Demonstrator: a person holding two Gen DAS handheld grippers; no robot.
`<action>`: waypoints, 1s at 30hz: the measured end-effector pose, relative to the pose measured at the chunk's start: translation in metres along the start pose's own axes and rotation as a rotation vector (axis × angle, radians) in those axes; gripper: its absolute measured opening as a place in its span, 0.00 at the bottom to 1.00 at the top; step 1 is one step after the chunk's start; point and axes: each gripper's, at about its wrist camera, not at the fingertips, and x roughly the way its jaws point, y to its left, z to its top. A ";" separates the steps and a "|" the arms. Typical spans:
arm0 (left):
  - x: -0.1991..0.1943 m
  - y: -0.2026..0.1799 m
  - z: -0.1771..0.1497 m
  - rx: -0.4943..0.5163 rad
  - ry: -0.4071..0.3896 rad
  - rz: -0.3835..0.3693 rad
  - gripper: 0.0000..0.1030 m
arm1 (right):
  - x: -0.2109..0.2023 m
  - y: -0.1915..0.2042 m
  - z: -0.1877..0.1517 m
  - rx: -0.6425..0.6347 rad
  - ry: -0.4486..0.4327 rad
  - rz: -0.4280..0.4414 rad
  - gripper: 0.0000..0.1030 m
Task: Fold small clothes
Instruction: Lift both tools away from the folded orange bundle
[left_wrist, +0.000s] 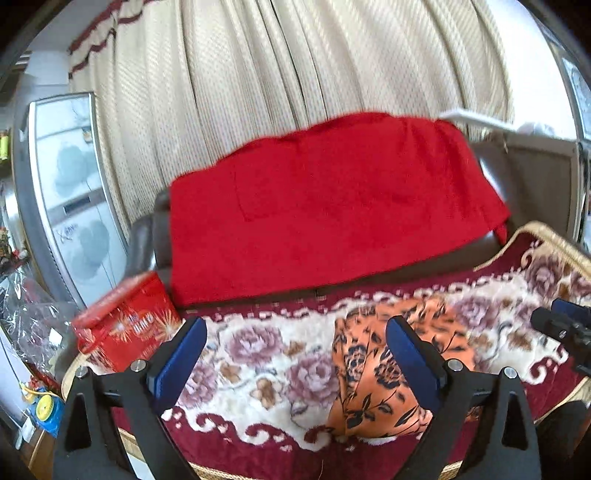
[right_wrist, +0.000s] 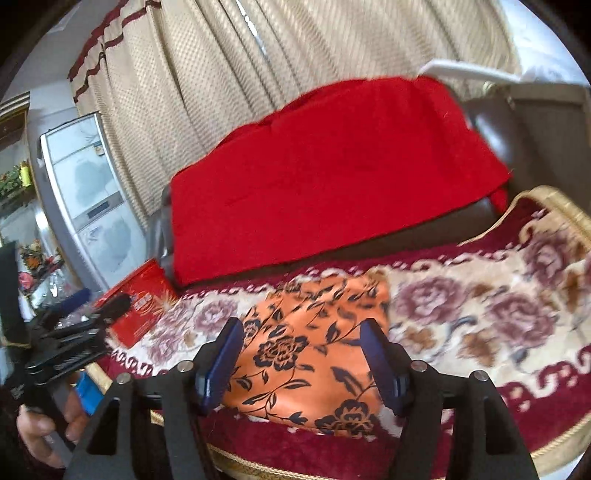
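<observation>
We judge the folding well along: the small orange garment with black flower print lies as a compact, flattened packet on the plush floral blanket with maroon border, no sleeves or loose ends showing. Our right gripper hangs just above it, jaws spread wide, the cloth between them and ungripped. Our left gripper is likewise wide and empty, the garment at its three o'clock. At twelve o'clock a red towel drapes the sofa back; a red printed box sits at nine o'clock. Perhaps one final fold or smoothing remains.
</observation>
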 end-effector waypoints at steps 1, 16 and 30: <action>-0.005 0.001 0.003 -0.003 -0.009 0.016 1.00 | -0.009 0.004 0.003 -0.017 -0.013 -0.028 0.69; -0.048 0.030 0.022 -0.126 -0.069 0.068 1.00 | -0.062 0.039 0.011 -0.120 -0.072 -0.078 0.71; -0.049 0.060 0.009 -0.162 -0.067 0.108 1.00 | -0.056 0.066 0.000 -0.149 -0.020 -0.070 0.77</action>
